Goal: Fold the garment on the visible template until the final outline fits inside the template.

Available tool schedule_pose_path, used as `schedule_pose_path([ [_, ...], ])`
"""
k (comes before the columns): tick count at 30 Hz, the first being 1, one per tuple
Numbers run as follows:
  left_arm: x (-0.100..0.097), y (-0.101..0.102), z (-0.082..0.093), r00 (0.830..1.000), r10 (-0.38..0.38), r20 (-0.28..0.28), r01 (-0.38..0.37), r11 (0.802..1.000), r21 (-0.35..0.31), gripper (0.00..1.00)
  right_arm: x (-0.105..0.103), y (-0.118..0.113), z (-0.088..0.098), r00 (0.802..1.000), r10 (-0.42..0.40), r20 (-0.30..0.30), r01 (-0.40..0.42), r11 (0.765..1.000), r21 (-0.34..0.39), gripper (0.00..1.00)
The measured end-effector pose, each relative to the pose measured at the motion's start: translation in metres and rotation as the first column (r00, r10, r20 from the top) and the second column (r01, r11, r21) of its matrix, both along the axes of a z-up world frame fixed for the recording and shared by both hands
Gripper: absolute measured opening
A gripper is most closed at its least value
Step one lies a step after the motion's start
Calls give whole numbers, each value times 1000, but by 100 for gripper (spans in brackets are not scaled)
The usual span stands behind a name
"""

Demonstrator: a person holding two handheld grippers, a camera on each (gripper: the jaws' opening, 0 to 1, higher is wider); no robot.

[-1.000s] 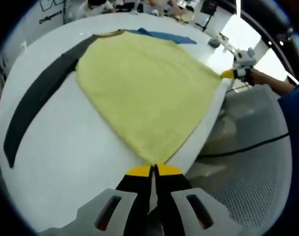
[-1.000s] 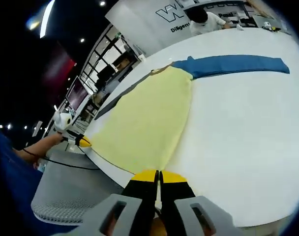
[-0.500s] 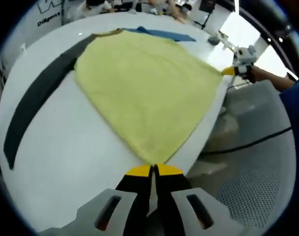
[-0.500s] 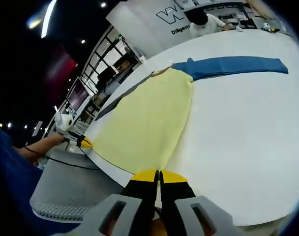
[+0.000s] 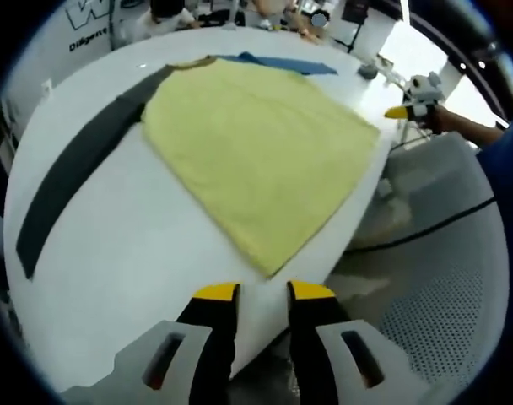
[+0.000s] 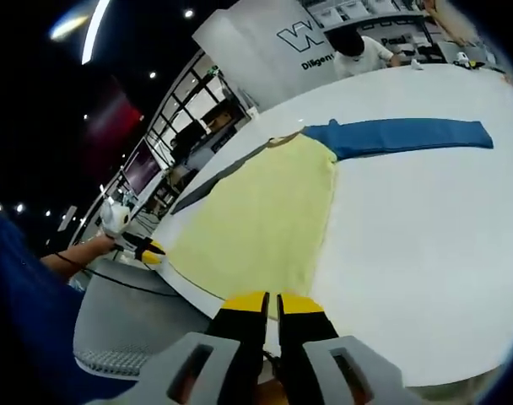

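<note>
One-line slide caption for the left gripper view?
Left gripper open just short of the yellow garment's near corner on the white table.

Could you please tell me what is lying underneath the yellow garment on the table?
A dark strip and a blue strip emerge from beneath the yellow garment near its collar, on the white table. Their covered parts are hidden.

Garment (image 6: 261,232) corner under tongs (hidden)
</note>
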State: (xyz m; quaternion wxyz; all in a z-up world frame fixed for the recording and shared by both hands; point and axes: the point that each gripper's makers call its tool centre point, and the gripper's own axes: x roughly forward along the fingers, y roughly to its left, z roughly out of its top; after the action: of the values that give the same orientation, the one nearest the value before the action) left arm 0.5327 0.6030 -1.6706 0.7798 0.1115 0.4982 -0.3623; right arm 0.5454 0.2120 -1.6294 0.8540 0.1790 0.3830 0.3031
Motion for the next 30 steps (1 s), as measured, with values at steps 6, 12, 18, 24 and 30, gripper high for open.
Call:
schedule_pose_path([
  [6, 16, 3, 14, 992, 95, 80, -93, 995, -33, 34, 26, -29, 13, 993, -112, 39, 111, 993, 32, 9],
  [12, 34, -8, 41, 962, 236, 137, -215, 964, -154, 45, 61, -55, 27, 985, -140, 98, 142, 990, -6, 17],
  [18, 51, -9, 56, 946, 259, 193, -233, 961, -147, 50, 99, -82, 45, 978, -133, 163, 143, 988, -55, 19],
  [24, 55, -22, 62, 964, 174, 202, -151, 981, -122, 64, 138, -112, 57, 972, -124, 198, 142, 987, -79, 24],
  [30, 64, -33, 68, 958, 167, 235, -136, 980, -142, 83, 177, -130, 61, 949, -207, 236, 221, 975, -35, 29],
])
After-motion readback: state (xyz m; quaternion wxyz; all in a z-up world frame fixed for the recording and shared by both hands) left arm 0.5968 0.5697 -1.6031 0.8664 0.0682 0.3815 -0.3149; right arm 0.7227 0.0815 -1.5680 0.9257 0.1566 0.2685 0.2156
